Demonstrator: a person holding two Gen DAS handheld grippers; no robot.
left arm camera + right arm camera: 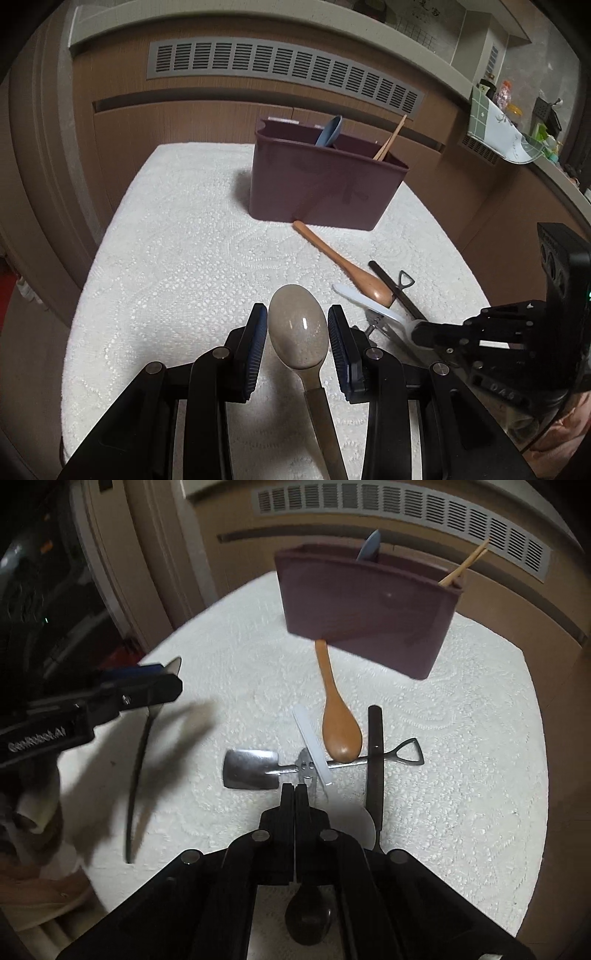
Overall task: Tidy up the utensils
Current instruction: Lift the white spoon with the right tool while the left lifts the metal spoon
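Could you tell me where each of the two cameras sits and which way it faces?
Left wrist: on the left gripper, looking forward and down over the white cloth toward the maroon utensil box; its own jaws flank a grey spoon, and the right gripper enters at right.
Right wrist: on the right gripper, jaws shut, looking down at the loose utensils, among them the wooden spoon; the left gripper shows at left.
Shared: box, cloth, wooden spoon.

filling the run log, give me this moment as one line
left gripper: shut on grey spoon | right gripper: shut, empty | holder: blue spoon, chopsticks | cloth: wooden spoon, shovel spoon loose
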